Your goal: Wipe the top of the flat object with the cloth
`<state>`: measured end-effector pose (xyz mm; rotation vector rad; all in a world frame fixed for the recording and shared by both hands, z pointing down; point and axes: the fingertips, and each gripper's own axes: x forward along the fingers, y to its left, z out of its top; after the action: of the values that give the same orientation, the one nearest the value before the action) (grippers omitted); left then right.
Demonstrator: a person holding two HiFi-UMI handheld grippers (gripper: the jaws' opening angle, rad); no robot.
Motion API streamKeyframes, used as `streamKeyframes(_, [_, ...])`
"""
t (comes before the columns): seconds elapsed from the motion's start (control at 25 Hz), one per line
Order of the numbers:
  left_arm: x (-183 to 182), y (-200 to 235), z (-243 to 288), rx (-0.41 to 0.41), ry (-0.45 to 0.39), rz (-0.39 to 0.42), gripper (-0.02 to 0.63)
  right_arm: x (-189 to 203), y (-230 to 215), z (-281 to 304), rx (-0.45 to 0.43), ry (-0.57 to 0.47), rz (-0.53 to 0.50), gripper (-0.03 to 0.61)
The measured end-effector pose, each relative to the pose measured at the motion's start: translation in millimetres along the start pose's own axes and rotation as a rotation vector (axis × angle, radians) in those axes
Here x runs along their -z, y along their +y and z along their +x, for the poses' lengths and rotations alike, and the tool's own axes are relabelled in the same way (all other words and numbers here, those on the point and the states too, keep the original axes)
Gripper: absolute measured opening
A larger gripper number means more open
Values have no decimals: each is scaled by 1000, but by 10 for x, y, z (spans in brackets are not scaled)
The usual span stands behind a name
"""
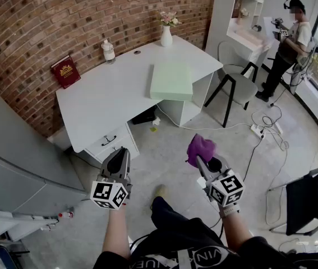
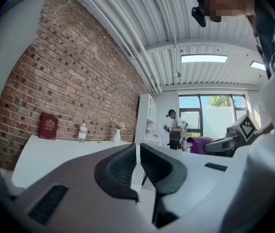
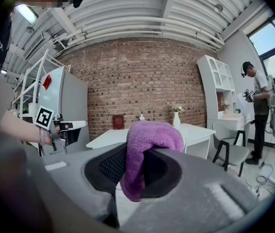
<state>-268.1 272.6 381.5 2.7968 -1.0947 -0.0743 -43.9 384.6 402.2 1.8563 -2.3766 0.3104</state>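
A pale green flat pad (image 1: 171, 80) lies on the right half of the white desk (image 1: 108, 94), partly over its front edge. My right gripper (image 1: 202, 162) is shut on a purple cloth (image 1: 200, 149), which bunches over the jaws (image 3: 149, 144) in the right gripper view. My left gripper (image 1: 120, 157) hangs level in front of the desk's drawer side, shut with nothing between its pads (image 2: 138, 166). Both grippers are held above the floor, well short of the desk.
On the desk stand a red book (image 1: 65, 71) against the brick wall, a small white bottle (image 1: 109, 51) and a white vase with flowers (image 1: 166, 33). A grey chair (image 1: 235, 83) is right of the desk. A person (image 1: 289, 41) stands at the far right. Cables (image 1: 268, 129) lie on the floor.
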Motion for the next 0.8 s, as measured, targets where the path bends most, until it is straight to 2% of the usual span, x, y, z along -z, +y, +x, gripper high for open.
streamKeyframes(0.4, [85, 532, 812, 45, 30, -8, 29, -125, -253, 938, -12, 26, 6, 61])
streamKeyframes(0.8, [-35, 1158, 1654, 76, 45, -20, 29, -297, -677, 1923, 18, 38, 38, 61])
